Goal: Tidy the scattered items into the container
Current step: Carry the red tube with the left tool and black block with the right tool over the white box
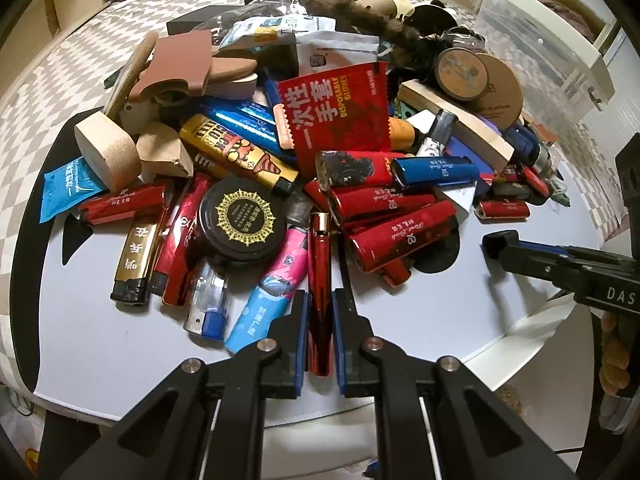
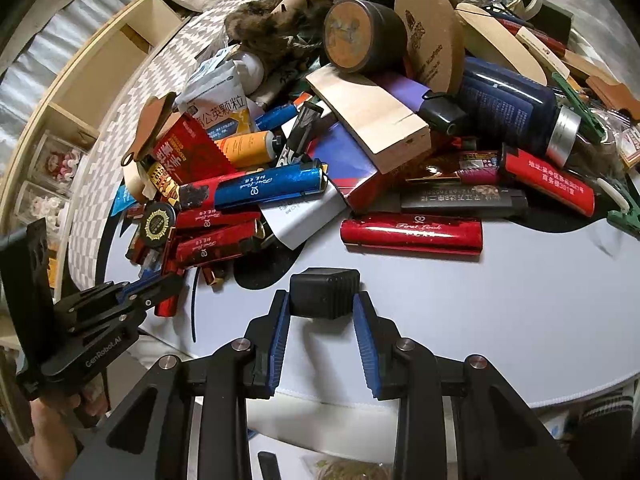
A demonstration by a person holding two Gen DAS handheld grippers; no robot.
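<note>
Checkered bedding behind, and a round white tabletop (image 1: 460,320) buried under a heap of lighters, sachets, wooden scraps and tins. So basically both hands have just made their picks and nothing has gone to the bin yet, as far as I can judge.

Left tongs (image 1: 320,304) are pinching a slim red lighter (image 1: 321,264) lengthwise, blue pads against both its sides. It lies at the near edge of the pile, right beside a pink-and-blue lighter (image 1: 272,292). Right tongs (image 2: 322,300) are pinching a small black ribbed block (image 2: 324,294), maybe a rubber cap, hard to say. It sits on bare tabletop, apart from the heap, with a red lighter (image 2: 412,234) a bit beyond it.

The container looks to be the clear plastic bin (image 1: 532,44) at the far right, past the pile, beside the tabletop. Its wall is see-through but glare and the fisheye edge smear it, so I can't tell if anything's in it already.

Next move, I'd guess: lift both picks straight up so the red lighter doesn't drag its neighbours, then carry them over the heap to the bin and let go above the opening. The left one has the longer trip and has to clear the tall stuff in the middle, like the round brown tin (image 1: 462,74).
</note>
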